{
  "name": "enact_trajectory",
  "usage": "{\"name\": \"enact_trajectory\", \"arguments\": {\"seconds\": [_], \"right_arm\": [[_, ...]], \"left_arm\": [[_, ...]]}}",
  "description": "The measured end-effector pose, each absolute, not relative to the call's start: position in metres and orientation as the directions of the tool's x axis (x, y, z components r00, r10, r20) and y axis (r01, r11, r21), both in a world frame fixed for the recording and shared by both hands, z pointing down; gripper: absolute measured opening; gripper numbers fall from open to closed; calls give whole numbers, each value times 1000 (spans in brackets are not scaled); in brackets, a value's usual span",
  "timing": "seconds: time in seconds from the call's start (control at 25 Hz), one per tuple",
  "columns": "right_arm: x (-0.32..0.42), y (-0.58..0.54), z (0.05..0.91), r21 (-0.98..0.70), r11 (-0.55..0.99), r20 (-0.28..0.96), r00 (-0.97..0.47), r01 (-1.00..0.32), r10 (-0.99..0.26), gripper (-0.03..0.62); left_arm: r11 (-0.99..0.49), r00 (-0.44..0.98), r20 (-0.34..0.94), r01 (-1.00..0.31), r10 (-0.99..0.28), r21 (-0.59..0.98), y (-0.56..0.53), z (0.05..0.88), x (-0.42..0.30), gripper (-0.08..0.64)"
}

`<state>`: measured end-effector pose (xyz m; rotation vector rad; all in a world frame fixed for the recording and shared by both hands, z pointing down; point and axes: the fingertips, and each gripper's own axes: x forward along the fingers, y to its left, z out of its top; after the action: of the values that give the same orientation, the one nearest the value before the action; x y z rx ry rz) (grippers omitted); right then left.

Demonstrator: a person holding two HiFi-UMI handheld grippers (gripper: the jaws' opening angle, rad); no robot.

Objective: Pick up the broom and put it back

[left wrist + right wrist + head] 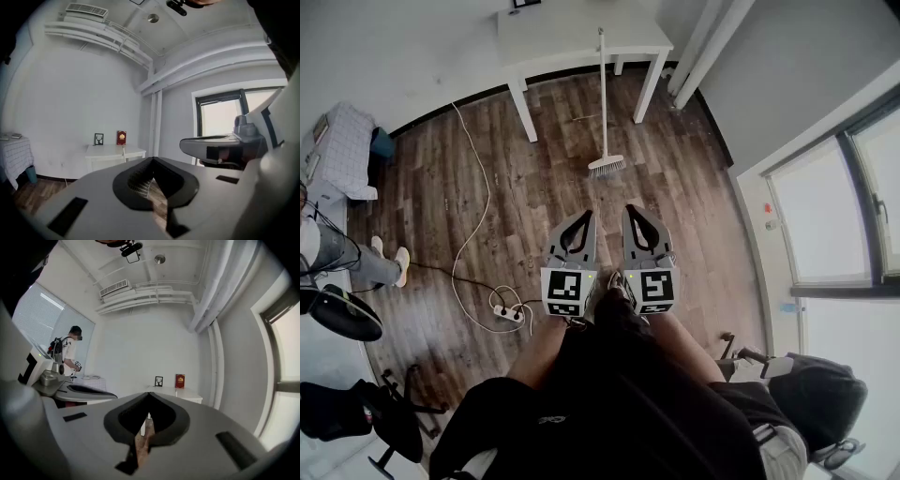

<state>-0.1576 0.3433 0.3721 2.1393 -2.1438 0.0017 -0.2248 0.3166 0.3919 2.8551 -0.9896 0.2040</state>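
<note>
The broom leans upright against the front edge of the white table, with its pale bristles on the wooden floor. Both grippers hang side by side in front of the person's body, well short of the broom and pointing toward it. The left gripper is shut with nothing in it, and so is the right gripper. In the left gripper view the jaws meet at a point, and the broom's thin handle shows against the table. The right gripper's jaws are also shut and empty.
A power strip and its long white cable lie on the floor at the left. Another person sits at the far left by a black chair. A cloth-covered stand is at the left wall. Windows line the right side.
</note>
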Motion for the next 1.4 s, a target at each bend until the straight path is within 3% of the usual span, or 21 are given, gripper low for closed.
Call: {"name": "enact_trajectory", "arguments": {"seconds": [0.92,1.4], "right_arm": [[-60,297,394,34,58,92,-55,-998,-994,23],[-3,274,414,6,97,152,-95,-995,-984,23]], "left_arm": [[-810,785,273,-586,-556,36,280,418,-109,2],[-757,724,318,-653,-611,31,256,426,-90,2]]}}
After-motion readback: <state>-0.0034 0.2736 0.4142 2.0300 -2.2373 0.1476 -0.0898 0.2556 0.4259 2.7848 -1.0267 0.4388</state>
